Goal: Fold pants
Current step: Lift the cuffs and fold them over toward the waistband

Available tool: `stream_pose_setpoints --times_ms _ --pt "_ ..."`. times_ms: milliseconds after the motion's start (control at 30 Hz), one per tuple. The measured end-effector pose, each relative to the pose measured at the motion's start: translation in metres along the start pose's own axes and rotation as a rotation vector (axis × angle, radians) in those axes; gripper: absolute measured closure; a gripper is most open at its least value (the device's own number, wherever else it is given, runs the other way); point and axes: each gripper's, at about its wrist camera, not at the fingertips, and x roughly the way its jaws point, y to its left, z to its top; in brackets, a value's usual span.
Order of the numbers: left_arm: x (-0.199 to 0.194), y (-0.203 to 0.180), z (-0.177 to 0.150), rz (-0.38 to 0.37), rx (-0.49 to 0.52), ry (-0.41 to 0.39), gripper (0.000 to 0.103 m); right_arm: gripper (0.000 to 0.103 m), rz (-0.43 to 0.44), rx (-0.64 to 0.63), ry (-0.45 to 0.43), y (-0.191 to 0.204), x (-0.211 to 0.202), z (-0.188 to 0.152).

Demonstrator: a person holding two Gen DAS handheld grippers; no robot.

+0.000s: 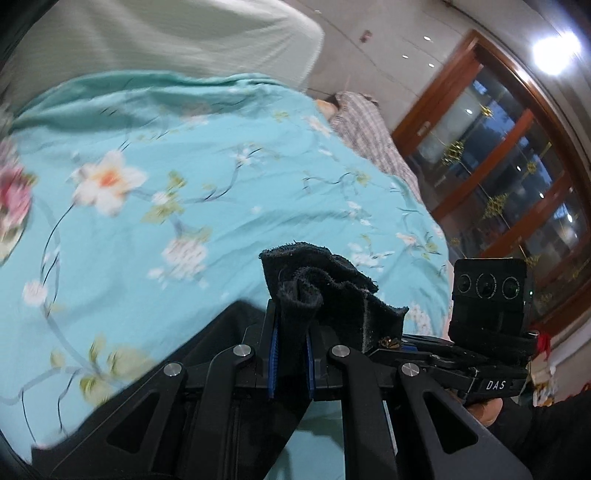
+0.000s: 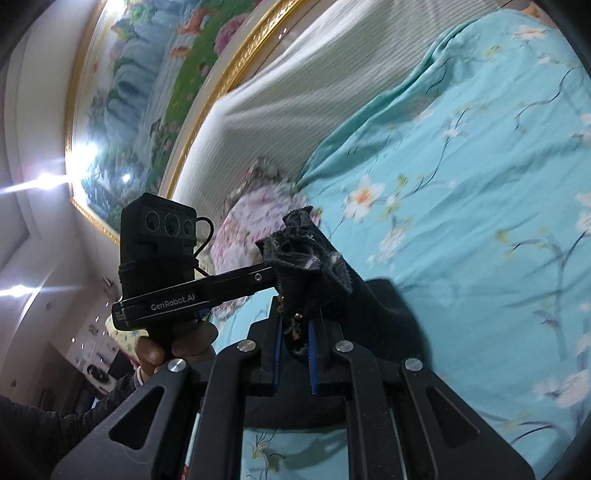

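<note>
The black pants point(image 1: 325, 291) are lifted above the bed, bunched at each gripper. My left gripper point(image 1: 291, 328) is shut on a crumpled black edge of the pants, which sticks up past the blue finger pads point(image 1: 272, 350). My right gripper point(image 2: 295, 332) is shut on another bunched edge of the pants point(image 2: 306, 258), and black cloth hangs down to its right. The right gripper body point(image 1: 491, 295) shows in the left wrist view close to the right. The left gripper body point(image 2: 162, 258) shows in the right wrist view to the left. The two grippers are close together.
A turquoise floral bedsheet point(image 1: 184, 184) covers the bed below. A pale striped headboard cushion point(image 1: 166, 33) lies beyond it. A plaid pillow point(image 1: 369, 136) and a floral pillow point(image 2: 255, 214) lie at the bed's edges. Wooden glass doors point(image 1: 498, 166) and a gold-framed painting point(image 2: 147, 92) line the walls.
</note>
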Motion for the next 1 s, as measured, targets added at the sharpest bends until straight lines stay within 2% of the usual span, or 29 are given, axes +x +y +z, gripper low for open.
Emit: stream_pose_setpoints --times_ms 367,867,933,1000 --pt "-0.002 0.054 -0.054 0.054 -0.136 0.013 0.092 0.09 -0.029 -0.025 0.158 0.005 0.06 -0.036" --pt "-0.005 0.077 -0.083 0.085 -0.203 0.021 0.091 0.087 -0.125 -0.105 0.269 0.013 0.088 -0.052" --pt "-0.007 0.079 -0.088 0.09 -0.212 0.024 0.091 0.083 -0.137 -0.11 0.287 0.014 0.092 -0.055" --pt "-0.009 0.081 -0.092 0.102 -0.219 0.027 0.091 0.065 -0.134 -0.116 0.317 0.016 0.098 -0.059"
